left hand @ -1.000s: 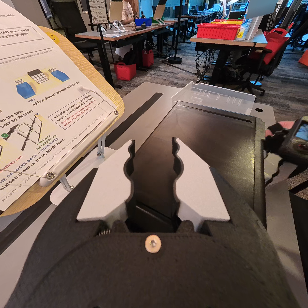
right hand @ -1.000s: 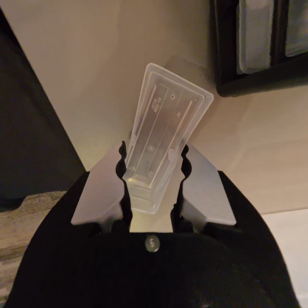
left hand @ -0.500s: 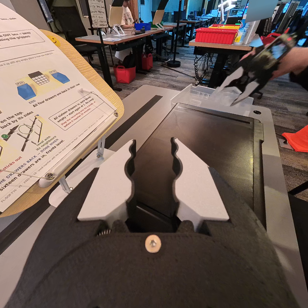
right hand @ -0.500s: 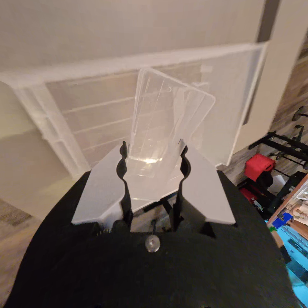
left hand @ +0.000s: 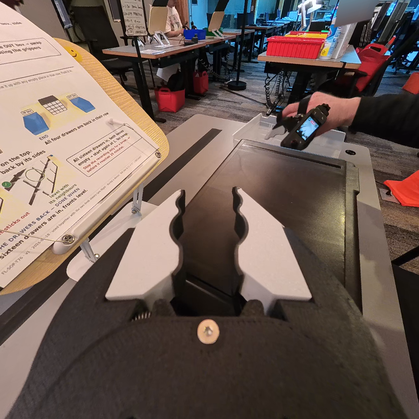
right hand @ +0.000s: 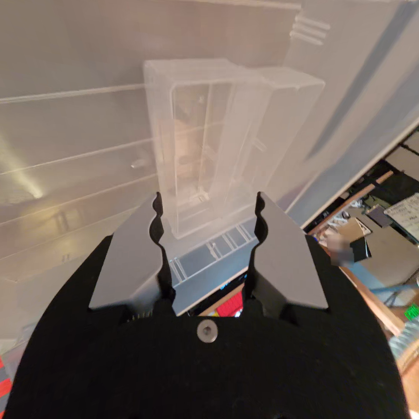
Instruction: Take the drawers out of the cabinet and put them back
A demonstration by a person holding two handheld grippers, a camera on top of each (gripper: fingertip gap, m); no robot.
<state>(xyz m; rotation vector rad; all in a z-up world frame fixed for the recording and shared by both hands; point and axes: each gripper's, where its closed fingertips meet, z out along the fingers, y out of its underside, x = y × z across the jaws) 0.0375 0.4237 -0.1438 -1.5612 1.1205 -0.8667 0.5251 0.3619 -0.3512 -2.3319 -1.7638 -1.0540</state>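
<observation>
In the left wrist view my left gripper (left hand: 208,190) is open and empty, just above the flat top of the black cabinet (left hand: 283,192). My right gripper (left hand: 278,131) shows at the far end, held by a hand (left hand: 328,108) over a clear plastic box (left hand: 249,129) behind the cabinet. In the right wrist view the right gripper (right hand: 208,193) is open, jaws wide apart. A clear plastic drawer (right hand: 215,140) lies in the clear box (right hand: 68,113) just beyond the fingertips, free of them. The cabinet's front and its other drawers are hidden.
An instruction sheet on a wooden board (left hand: 56,136) stands on a stand at the left, close to the left gripper. The grey table's edge (left hand: 367,226) runs along the cabinet's right side. An orange object (left hand: 403,192) lies on the floor beyond it.
The right gripper carried the clear drawer up from beside the cabinet to the clear box, opened and let it go into the box. The left gripper has stayed put.
</observation>
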